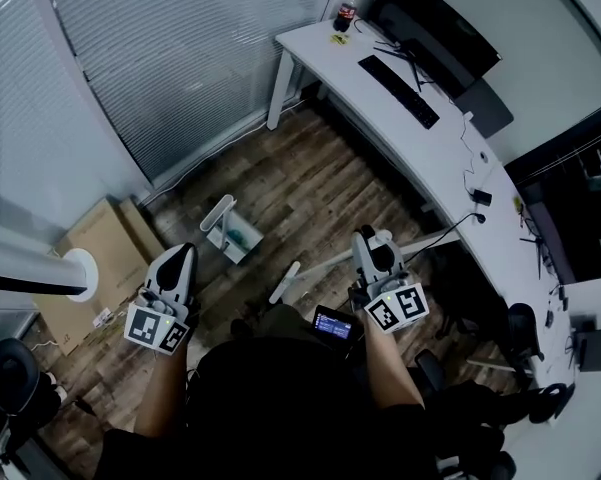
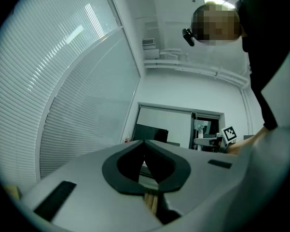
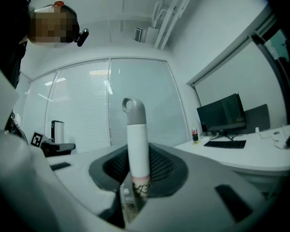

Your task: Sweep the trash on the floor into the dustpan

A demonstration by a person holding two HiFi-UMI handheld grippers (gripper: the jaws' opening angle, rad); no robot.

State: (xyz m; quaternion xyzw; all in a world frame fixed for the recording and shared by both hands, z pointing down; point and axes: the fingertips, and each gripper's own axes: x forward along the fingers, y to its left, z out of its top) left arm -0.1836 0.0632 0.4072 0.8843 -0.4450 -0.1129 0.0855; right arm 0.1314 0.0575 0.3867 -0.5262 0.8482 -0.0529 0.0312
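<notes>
White broom handle [image 3: 136, 141] is clamped in right tongs [image 3: 137, 175], brush end hidden; left tongs [image 2: 145, 158] closed, empty.

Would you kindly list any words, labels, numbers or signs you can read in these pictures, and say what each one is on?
Nothing here is legible.
Bottle on the desk: red label, too small to read.
Small screen: lit, too small to read.
White handle: dark marks by its pink band, blurred.
Marker cubes: square patterns only, no words.
</notes>
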